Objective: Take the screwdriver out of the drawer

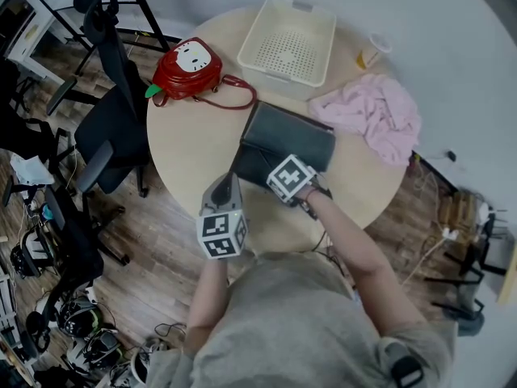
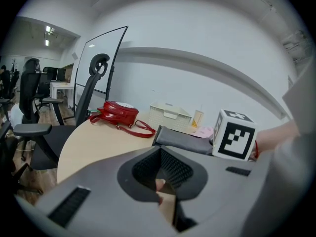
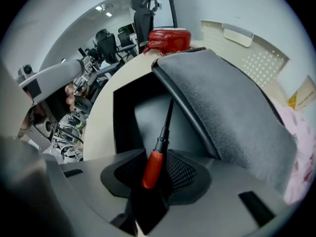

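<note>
right gripper (image 3: pixel 150 154) points steeply down into the open drawer (image 3: pixel 145 117), jaws spread wide. the screwdriver (image 3: pixel 154 164) lies right between them: its red handle sits in the gap between the 2 ribbed pads, with a sliver of space on either side, so the pads do not press on it. its black collar and thin dark shaft run on past the jaw tips, up along the drawer floor, close beside the edge of the grey felt case (image 3: pixel 232 107) that the drawer slides out of. in the head view the right forearm (image 1: pixel 347 241) reaches out from the body over the worktop (image 1: pixel 194 148), wrist bent down, with the marker cube (image 1: pixel 291 178) on top, above the drawer.

left gripper (image 2: pixel 160 154) sits just left of the drawer, at the near edge of the worktop, tilted a little below level. its jaws meet at the tips; a small pinkish bit shows in the slit behind them and i cannot tell what it is.

beyond the case lie a red bag (image 1: pixel 187 67) at the far left, a cream perforated basket (image 1: pixel 289 39) at the far edge, a pink cloth (image 1: pixel 376 115) to the right and a small cup (image 1: pixel 371 51) behind it. black office chairs (image 1: pixel 113 120) stand on the wooden floor to the left.
</note>
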Motion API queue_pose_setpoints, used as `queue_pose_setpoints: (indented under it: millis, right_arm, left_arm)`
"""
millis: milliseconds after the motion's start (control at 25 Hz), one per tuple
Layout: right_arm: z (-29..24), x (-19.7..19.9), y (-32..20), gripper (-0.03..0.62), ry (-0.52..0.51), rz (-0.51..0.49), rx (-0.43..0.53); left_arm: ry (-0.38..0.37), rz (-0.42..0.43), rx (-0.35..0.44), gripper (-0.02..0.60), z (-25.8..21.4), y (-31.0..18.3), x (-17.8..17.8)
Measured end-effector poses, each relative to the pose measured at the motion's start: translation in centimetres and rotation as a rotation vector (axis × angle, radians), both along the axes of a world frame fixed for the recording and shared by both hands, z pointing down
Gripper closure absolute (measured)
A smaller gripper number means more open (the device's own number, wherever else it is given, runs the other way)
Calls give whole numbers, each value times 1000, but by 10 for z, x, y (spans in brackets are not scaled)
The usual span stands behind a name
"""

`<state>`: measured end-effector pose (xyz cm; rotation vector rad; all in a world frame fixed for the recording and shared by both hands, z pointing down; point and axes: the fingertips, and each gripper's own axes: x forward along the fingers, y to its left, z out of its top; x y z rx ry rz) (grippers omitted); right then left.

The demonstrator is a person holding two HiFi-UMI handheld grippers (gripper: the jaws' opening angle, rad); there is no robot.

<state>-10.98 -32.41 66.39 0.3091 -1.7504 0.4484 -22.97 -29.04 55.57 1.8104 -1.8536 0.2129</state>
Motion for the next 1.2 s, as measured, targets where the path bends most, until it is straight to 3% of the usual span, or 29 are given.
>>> queue_pose_setpoints:
  millis: [80, 360, 480, 640, 800, 920, 1040, 1200]
  right_arm:
    - [6, 12, -5, 476, 93, -6, 21]
    - [12, 2, -3, 497, 51, 9, 5]
    - [9, -12, 3, 502, -23, -3, -21]
    - [7, 9, -4, 503, 71, -14, 33]
    - [-1, -17, 9, 503, -83, -16, -13]
    - [-8, -5, 10, 503, -46, -12, 12]
    - [-21, -26, 27, 503, -181, -15, -44]
    - [-35, -20, 30, 503, -184, -1, -27]
  left_arm:
    - [0, -7, 3, 581, -1, -1, -3]
    - [8, -31, -1, 581, 1, 0, -9]
    - [7, -30, -1, 581, 1, -1, -7]
    - [6, -28, -1, 581, 2, 1, -5]
    - [2, -22, 0, 581, 2, 6, -3]
    - [1, -17, 2, 581, 2, 11, -1]
    - [-3, -12, 8, 581, -1, 16, 1]
    - [-6, -3, 20, 581, -7, 21, 4]
